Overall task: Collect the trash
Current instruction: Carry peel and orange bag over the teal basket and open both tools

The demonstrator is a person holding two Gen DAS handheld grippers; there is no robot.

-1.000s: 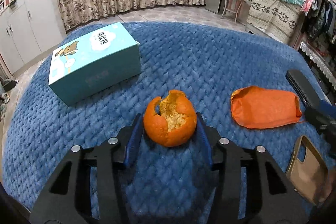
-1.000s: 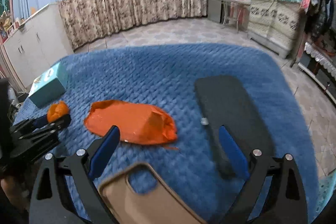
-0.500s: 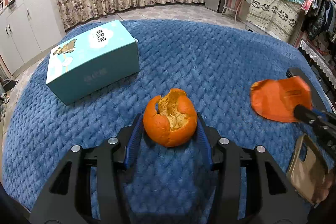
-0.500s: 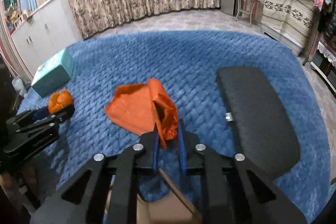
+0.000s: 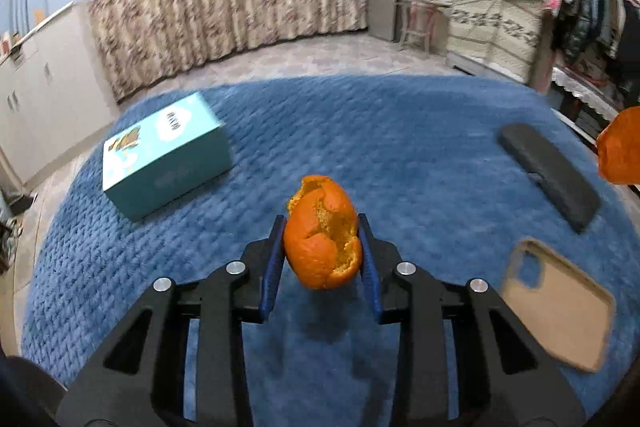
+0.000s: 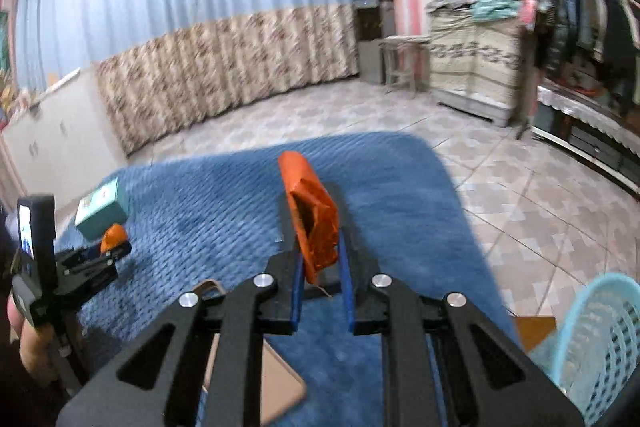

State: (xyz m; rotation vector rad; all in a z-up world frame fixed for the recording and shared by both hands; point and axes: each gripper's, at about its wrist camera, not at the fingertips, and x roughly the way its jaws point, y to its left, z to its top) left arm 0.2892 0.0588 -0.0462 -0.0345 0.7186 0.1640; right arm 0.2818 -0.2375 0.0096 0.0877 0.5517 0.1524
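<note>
Both pieces now lifted off the blue blanket point(image 5: 420, 155): left hand-held gripper point(image 5: 322, 253) clamps the peel point(image 5: 322, 233), right hand-held gripper point(image 6: 320, 269) pinches the orange bag point(image 6: 312, 215). Raised clear, probably for carrying to the basket point(image 6: 596, 343) at lower right.

Orange peel point(image 5: 321, 231), blue quilted blanket point(image 5: 400, 147)

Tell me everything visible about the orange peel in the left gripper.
The orange peel is a hollow, roughly egg-shaped shell, bright orange outside with torn, ragged edges and paler pith showing through a wide split on its front. It stands tall end up, pinched at its sides between the blue pads of the left gripper, lifted clear above the blue blanket. Nothing else touches it. The right wrist view shows it small at far left.
</note>
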